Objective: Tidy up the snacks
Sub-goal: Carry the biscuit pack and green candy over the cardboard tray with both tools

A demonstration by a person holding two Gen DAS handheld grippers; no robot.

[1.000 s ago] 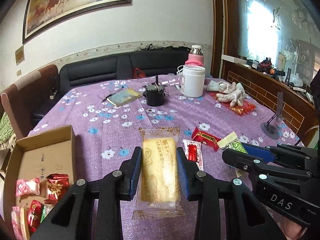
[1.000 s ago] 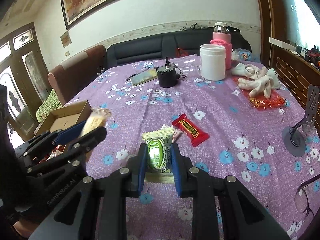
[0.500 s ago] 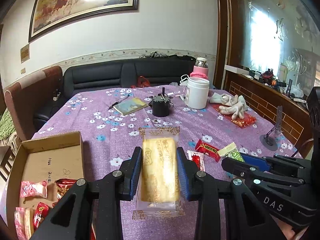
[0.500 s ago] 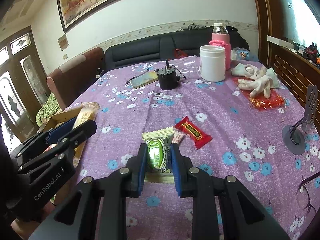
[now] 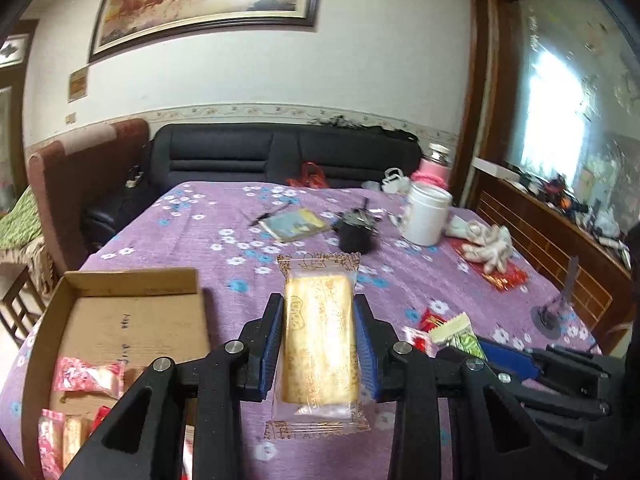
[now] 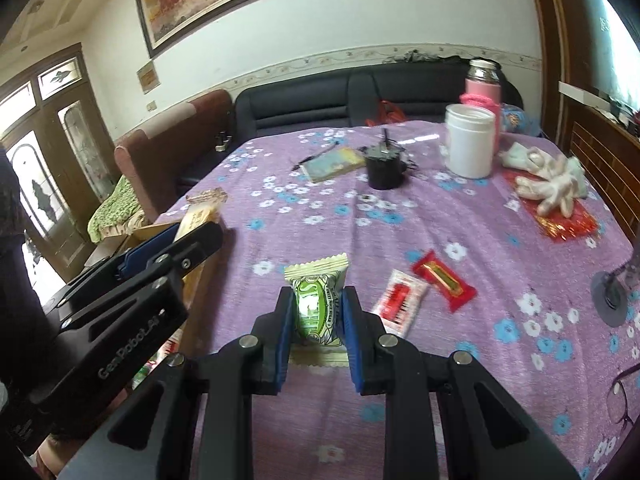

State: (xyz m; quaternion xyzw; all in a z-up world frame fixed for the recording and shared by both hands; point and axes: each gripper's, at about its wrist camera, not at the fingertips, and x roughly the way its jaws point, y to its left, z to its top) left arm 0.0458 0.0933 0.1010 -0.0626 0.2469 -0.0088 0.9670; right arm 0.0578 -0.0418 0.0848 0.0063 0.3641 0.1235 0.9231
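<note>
A: Both grippers have lifted and swung toward the box (image 5: 132, 320) since a second ago.

B: Holding what?

A: Left gripper (image 5: 319, 344) is clamped on the biscuit (image 5: 319, 340) beside the box; right gripper (image 6: 315, 316) pinches the green candy (image 6: 316, 304).

B: Progress?

A: Several snacks are boxed; two red packets (image 6: 444, 280) lie right of the box. "GenRobot.AI" reads on the left gripper's side.
</note>
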